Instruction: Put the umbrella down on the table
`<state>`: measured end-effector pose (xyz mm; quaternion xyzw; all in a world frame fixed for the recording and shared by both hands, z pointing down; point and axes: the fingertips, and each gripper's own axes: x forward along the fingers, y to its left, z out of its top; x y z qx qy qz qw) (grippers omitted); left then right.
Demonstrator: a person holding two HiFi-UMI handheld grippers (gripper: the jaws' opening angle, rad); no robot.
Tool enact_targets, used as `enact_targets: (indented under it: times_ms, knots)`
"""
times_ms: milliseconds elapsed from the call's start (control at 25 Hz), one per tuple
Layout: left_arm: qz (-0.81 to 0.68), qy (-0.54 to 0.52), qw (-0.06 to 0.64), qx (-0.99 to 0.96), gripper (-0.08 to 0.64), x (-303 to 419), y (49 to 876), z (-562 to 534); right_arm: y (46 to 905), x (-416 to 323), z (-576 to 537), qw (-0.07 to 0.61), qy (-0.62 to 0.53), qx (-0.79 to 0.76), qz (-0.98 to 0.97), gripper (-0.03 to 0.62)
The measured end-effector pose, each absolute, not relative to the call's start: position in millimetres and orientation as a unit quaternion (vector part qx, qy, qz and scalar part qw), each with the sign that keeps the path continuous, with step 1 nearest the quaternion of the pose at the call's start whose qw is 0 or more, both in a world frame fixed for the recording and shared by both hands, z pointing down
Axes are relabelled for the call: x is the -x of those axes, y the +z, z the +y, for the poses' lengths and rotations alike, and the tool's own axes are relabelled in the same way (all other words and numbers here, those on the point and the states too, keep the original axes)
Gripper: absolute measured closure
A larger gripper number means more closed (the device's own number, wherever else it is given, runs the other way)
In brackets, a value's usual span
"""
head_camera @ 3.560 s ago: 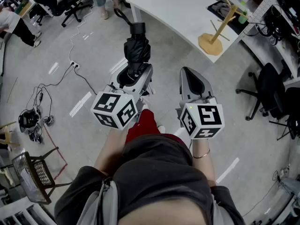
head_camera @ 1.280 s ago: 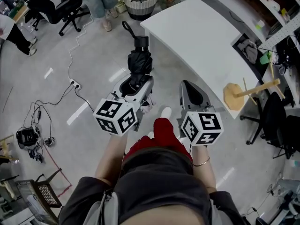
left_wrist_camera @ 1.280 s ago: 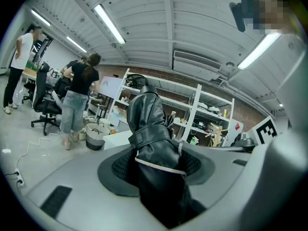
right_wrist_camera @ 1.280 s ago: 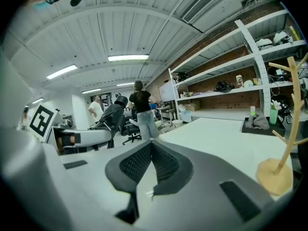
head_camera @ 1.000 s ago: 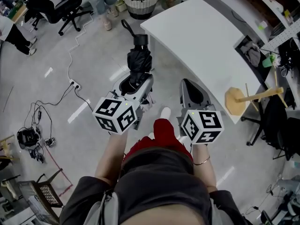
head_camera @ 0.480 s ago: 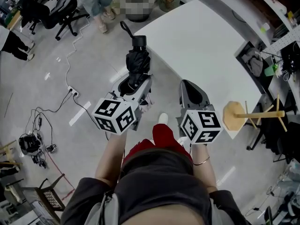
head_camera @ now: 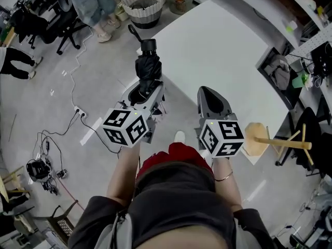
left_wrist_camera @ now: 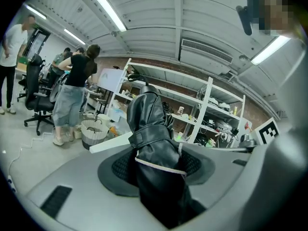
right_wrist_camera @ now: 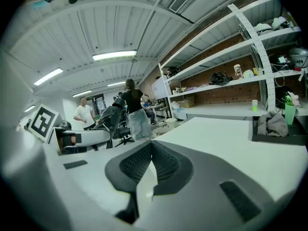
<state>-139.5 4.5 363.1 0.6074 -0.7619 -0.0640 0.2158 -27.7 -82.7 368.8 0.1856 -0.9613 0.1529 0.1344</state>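
Note:
A folded black umbrella (head_camera: 147, 66) sticks out forward from my left gripper (head_camera: 147, 91), handle and wrist loop at its far end. In the left gripper view the umbrella (left_wrist_camera: 153, 129) fills the space between the jaws, and my left gripper (left_wrist_camera: 156, 170) is shut on it. The umbrella hangs over the floor, just left of the white table (head_camera: 223, 51). My right gripper (head_camera: 209, 98) is level with the left, its tip at the table's near edge. In its own view the right gripper (right_wrist_camera: 150, 150) is shut with nothing in it, and the table (right_wrist_camera: 226, 138) spreads ahead.
A woven basket (head_camera: 143, 5) stands on the floor beyond the table's corner, a person (head_camera: 93, 4) beside it. A wooden peg stand (head_camera: 270, 141) sits at the table's right end, near a dark tray with a grey cloth (head_camera: 277, 69). Cables (head_camera: 78, 110) and office chairs are to the left.
The person has walked both grippers forward, so the table has come nearer and now lies beside the umbrella. The left gripper's hold on the umbrella is unchanged; the right stays shut.

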Motion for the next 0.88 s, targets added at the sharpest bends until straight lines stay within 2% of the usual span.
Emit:
enact_targets:
  times_ms: [880]
  knots:
    - [-0.739, -0.029, 0.221, -0.636, 0.342, 178.4, 370.4, -102.1, 373.1, 49.9, -170.4, 0.128, 0.167, -0.224, -0.952, 0.574]
